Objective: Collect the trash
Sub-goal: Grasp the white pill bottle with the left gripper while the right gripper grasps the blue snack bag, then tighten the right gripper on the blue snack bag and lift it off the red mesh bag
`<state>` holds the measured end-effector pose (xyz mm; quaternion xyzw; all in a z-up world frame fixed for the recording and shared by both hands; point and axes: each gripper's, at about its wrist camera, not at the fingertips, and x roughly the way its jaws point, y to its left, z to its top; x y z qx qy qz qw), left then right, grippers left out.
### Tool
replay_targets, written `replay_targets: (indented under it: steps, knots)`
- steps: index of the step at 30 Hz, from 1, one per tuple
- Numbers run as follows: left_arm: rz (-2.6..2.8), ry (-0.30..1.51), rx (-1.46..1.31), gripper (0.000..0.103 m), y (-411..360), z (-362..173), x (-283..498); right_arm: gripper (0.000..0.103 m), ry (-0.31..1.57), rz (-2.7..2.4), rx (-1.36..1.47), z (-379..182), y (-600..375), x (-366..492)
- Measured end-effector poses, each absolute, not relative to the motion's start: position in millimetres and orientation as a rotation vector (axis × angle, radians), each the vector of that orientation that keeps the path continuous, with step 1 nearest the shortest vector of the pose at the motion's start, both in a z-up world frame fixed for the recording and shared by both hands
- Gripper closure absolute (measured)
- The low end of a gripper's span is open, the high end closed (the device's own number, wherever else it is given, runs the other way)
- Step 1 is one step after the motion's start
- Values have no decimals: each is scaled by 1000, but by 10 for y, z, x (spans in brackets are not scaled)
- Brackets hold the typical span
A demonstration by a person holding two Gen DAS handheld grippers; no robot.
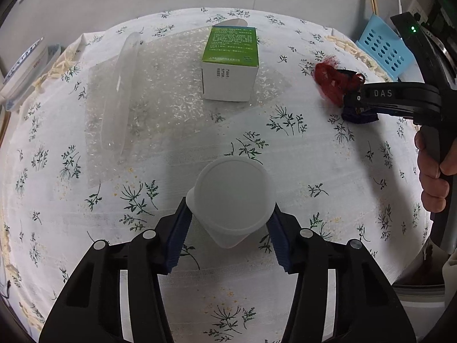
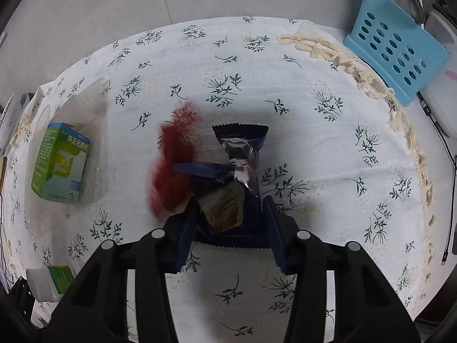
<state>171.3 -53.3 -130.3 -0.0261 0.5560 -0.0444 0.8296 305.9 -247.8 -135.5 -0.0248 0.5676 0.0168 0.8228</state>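
A white plastic cup (image 1: 232,197) lies on the flowered tablecloth (image 1: 328,171), and my left gripper (image 1: 230,206) is shut on it, with both blue pads against its sides. In the right wrist view a crumpled dark blue and silver snack wrapper (image 2: 240,154) lies on the cloth. My right gripper (image 2: 230,203) is shut on the wrapper's near end. A red feathery tuft (image 2: 174,168) lies against the wrapper's left side. The left wrist view shows that right gripper (image 1: 358,107) at the far right, held by a hand (image 1: 434,177), beside the red tuft (image 1: 328,80).
A green and white carton (image 1: 230,63) (image 2: 61,163) stands on a sheet of bubble wrap (image 1: 160,100), next to a clear plastic tube (image 1: 120,94). A blue perforated basket (image 2: 397,48) sits past the table's far right edge. A small white and green bottle (image 2: 48,281) lies near left.
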Motion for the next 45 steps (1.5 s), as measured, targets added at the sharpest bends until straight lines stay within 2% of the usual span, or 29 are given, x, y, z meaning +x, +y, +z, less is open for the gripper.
replay_targets:
  steps: [2,5,7,8,11,18,20,24,29,36,39,42,44,45]
  knots:
    - [-95,1179,-62,52,-523,-1296,1704,66,1205,35,-50,-1350,-2488,3054]
    - [-99,1176,-65,52,-521,-1274,1685,66,1210,41,-49,-1325,-2512,3032]
    - [-98,1175,-67,52,-512,-1263,1668,62,1209,28,-62,-1292,-2515,3021]
    - [-98,1176,-71,52,-503,-1259,1661,55,1200,21,-65,-1262,-2523,3006]
    - [-96,1175,-86,52,-469,-1245,1643,47,1185,21,-52,-1182,-2547,2962]
    - [-95,1177,-101,52,-425,-1238,1608,46,1211,-5,-67,-1157,-2583,2954]
    - [-98,1175,-103,52,-421,-1224,1590,41,1211,-11,-50,-1141,-2624,2935]
    - [-102,1173,-107,52,-430,-1209,1566,41,1220,-12,-49,-1135,-2650,2902]
    - [-110,1173,-103,52,-442,-1198,1542,33,1227,-10,-57,-1134,-2627,2822]
    - [-113,1178,-99,52,-456,-1207,1536,33,1242,-29,-51,-1217,-2623,2856]
    - [-113,1178,-98,52,-449,-1205,1528,42,1255,-32,-36,-1249,-2626,2889]
    - [-112,1176,-99,52,-436,-1196,1517,55,1270,-32,-16,-1277,-2649,2897]
    - [-110,1175,-100,52,-425,-1192,1516,68,1282,-33,-10,-1299,-2660,2904]
    - [-110,1175,-103,52,-419,-1189,1516,71,1286,-29,-4,-1309,-2665,2903]
